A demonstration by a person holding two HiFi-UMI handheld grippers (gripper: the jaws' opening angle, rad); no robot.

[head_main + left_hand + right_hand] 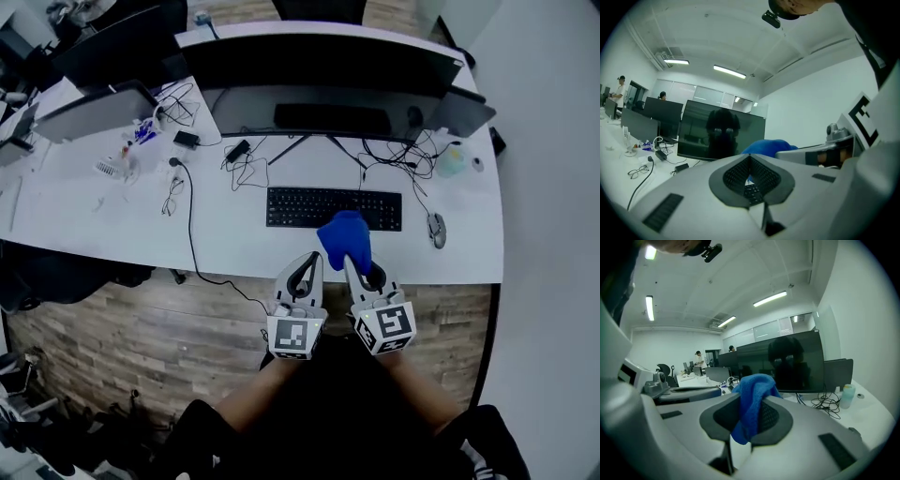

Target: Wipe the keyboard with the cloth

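A black keyboard (333,207) lies on the white desk (234,253), in front of a wide monitor (323,61). My right gripper (350,262) hovers over the desk's front edge, just short of the keyboard, shut on a blue cloth (344,239). The cloth bunches up above the jaws and overlaps the keyboard's near edge. In the right gripper view the cloth (751,401) is pinched between the pads of the right gripper (754,414). My left gripper (313,256) is beside it on the left, shut and empty (750,158); the cloth (764,146) shows beyond it.
A mouse (436,228) sits right of the keyboard. Loose cables (246,161) and a pale bottle (451,159) lie under the monitor. Glasses (172,197), a black cord and small clutter are at the left, near another screen (94,112). People stand far off in the office.
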